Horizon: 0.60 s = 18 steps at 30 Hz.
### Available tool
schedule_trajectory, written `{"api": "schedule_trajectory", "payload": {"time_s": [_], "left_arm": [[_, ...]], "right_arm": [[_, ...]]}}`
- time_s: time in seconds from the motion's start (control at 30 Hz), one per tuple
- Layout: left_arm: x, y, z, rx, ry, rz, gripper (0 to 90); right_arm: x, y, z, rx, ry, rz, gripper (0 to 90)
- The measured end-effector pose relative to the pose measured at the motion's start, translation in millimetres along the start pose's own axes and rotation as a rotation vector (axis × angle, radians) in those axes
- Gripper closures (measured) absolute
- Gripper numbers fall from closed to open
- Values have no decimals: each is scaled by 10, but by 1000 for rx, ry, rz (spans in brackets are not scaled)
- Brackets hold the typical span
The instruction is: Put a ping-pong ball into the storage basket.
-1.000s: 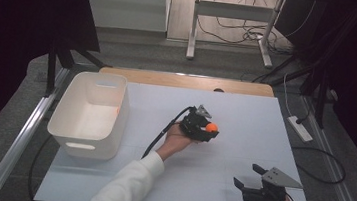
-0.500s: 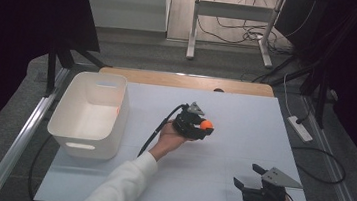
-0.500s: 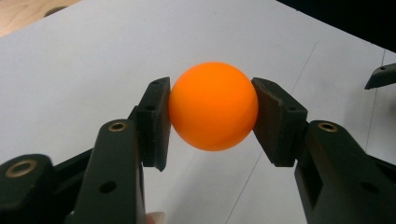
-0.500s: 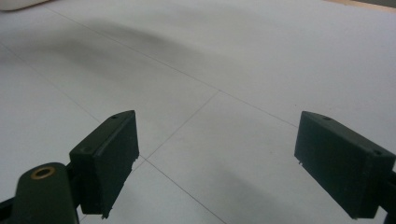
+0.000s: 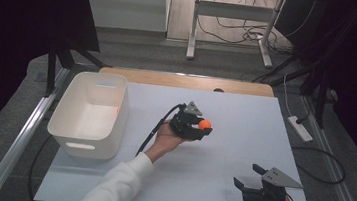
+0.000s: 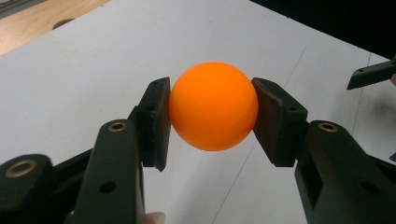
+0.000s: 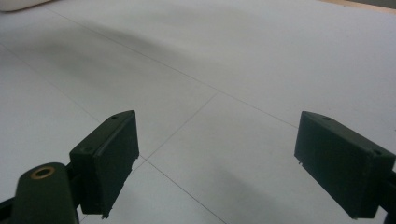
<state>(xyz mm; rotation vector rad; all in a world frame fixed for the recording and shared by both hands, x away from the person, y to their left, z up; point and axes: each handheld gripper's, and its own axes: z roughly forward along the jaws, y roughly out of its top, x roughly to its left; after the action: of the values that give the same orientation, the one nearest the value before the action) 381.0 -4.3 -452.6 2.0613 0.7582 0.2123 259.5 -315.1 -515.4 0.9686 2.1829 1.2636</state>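
Since the earlier frame, the left claw has shifted slightly toward the white bin and lifted a little, carrying the orange ball with it; the right claw has kept its place at the near right of the table.

Left claw: clenched on the orange ball. In the left gripper view the ball sits squarely between the two black pads, each pad pressing a side of it, with the white table surface behind. From the high view the ball shows as an orange spot at the tip of the claw, above the middle of the table and clear of its surface. The hand that bears this claw reaches in from the lower left, in a white sleeve, and a black cable trails from the claw back toward the near edge.

Right claw: released, its jaws standing wide apart with nothing between them but bare table marked by thin lines. A grey three-cornered plate rides on top of it.

Surroundings: the white bin stands at the left side of the table, well apart from the ball. A wooden strip runs along the far edge of the table. A white power strip lies beyond the right edge.
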Motion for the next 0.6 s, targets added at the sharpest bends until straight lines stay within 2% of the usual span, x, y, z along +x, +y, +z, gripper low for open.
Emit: {"api": "schedule_trajectory", "payload": {"time_s": [0.27, 0.37, 0.53, 0.6], "left_arm": [[-24, 24, -153, -28, -1, 7, 504], [-52, 39, -206, -49, -9, -6, 503], [-112, 54, -252, -58, -14, 28, 503], [-123, 57, -287, -64, -11, 26, 504]], "right_arm": [[4, 2, -1, 0, -4, -6, 136], [4, 3, -2, -4, -2, -6, 136], [17, 13, -18, -17, 2, -1, 136], [17, 10, -19, -12, -2, -7, 136]]}}
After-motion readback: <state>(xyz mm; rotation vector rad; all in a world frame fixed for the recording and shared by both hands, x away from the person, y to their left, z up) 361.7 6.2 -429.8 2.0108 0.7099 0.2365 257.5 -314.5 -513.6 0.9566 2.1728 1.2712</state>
